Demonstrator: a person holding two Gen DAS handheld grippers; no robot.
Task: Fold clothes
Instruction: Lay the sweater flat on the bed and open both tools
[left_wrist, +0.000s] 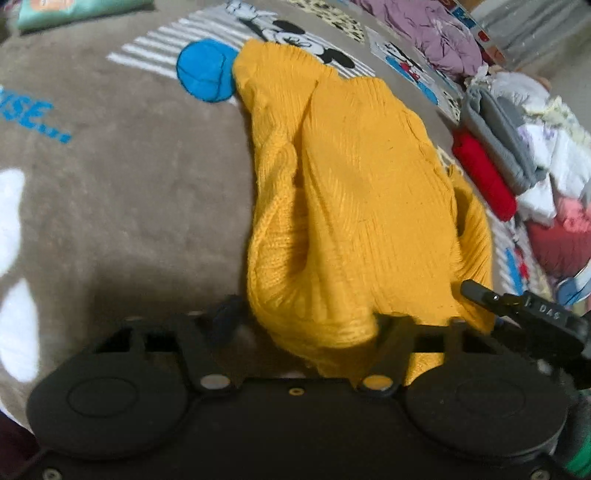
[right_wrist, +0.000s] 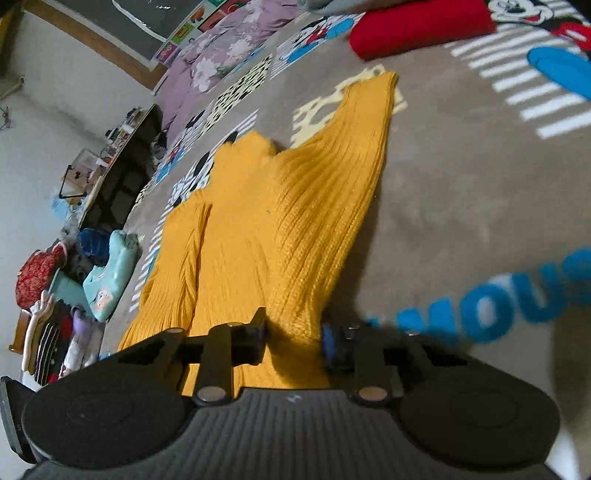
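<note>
Yellow ribbed knit, the sweater (left_wrist: 354, 206) fills mid-frame on the brown blanket (left_wrist: 129, 192). Left gripper (left_wrist: 306, 325) and right gripper (right_wrist: 291, 332) each pinch its near edge. Soft, floppy, stretchy; best held at the hem corners.

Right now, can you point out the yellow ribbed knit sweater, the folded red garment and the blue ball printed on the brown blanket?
yellow ribbed knit sweater (left_wrist: 362, 192), left wrist view, middle of its body.
folded red garment (right_wrist: 417, 27), right wrist view, centre of the fold.
blue ball print (left_wrist: 205, 70), left wrist view, centre of the circle.
</note>
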